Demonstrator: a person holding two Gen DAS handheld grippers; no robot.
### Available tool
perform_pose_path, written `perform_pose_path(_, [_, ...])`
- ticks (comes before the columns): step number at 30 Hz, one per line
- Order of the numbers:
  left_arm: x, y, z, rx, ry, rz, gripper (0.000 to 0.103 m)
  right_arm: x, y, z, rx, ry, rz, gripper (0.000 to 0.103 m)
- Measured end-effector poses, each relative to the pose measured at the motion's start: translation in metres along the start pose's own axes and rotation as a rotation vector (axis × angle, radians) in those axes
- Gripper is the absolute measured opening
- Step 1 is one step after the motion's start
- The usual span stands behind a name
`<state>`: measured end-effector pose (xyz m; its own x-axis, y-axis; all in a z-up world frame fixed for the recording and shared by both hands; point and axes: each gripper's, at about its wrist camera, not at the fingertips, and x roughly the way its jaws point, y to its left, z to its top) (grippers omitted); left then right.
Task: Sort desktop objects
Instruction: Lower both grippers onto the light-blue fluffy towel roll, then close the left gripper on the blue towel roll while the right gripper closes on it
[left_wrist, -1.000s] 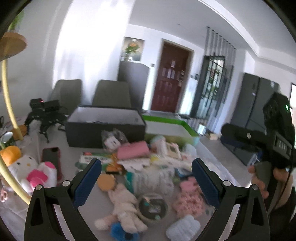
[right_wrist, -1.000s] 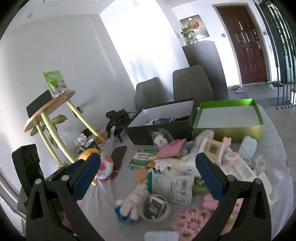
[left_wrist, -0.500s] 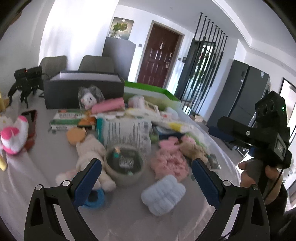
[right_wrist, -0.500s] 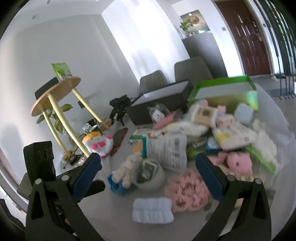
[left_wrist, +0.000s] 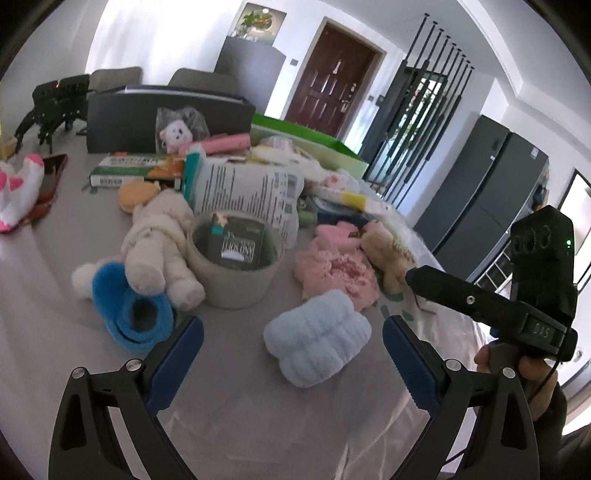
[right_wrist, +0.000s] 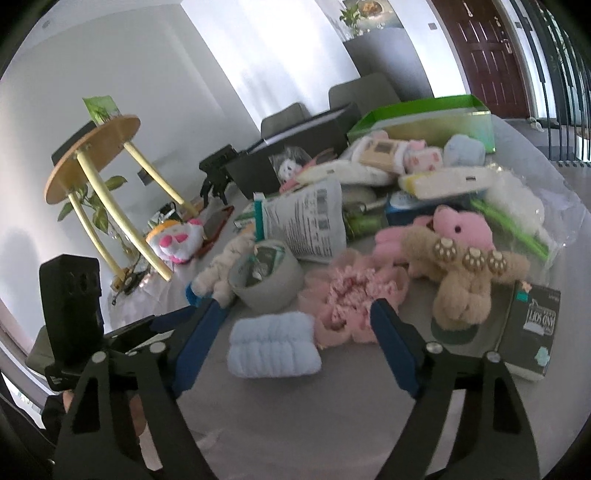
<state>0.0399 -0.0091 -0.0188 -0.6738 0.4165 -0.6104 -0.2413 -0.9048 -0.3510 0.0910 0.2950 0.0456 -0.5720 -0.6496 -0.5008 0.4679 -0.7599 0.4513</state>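
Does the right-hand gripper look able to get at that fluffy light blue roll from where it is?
Probably yes. The light blue roll lies alone on bare tabletop just beyond the right gripper, whose jaws have just been closing but hold nothing; only the pink frilly item sits close.

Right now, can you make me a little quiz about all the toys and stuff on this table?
1. True or false: the left gripper is squeezing the light blue fluffy roll.
2. What sits inside the grey round tub? A) a dark packet B) a banana C) a ball
3. What colour is the open box at the far end of the table?

Key: 1 false, its jaws stand open and apart from it. 2 A. 3 green.
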Motion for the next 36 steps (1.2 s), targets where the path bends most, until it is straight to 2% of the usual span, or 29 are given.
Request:
perform_pose_path(2, [0.002,0.000,-0.003,-0.003,0.011,-0.005,0.095,0.004,-0.003,-0.004,0.007,0.021,-0.002,0.073])
perform_pose_path(3, [0.003,0.000,-0.004,-0.003,0.017,-0.008,0.088,0.006,-0.004,-0.006,0.006,0.031,-0.005,0.069])
perform_pose_path(8, [0.010,0.000,-0.007,-0.007,0.048,-0.005,0.069,0.019,-0.003,-0.018,-0.015,0.089,-0.008,0.049])
perform_pose_path(16, [0.019,0.000,-0.011,-0.019,0.083,-0.023,0.065,0.031,-0.004,-0.026,-0.001,0.147,0.035,0.041])
perform_pose_path(20, [0.023,0.001,-0.013,-0.023,0.098,-0.034,0.045,0.036,-0.005,-0.026,0.011,0.156,0.051,0.041])
perform_pose_path(21, [0.024,0.000,-0.012,-0.022,0.100,-0.039,0.042,0.037,-0.005,-0.025,0.011,0.158,0.056,0.041])
perform_pose_path(36, [0.026,-0.001,-0.015,-0.031,0.101,-0.044,0.040,0.041,-0.002,-0.027,0.032,0.174,0.089,0.037])
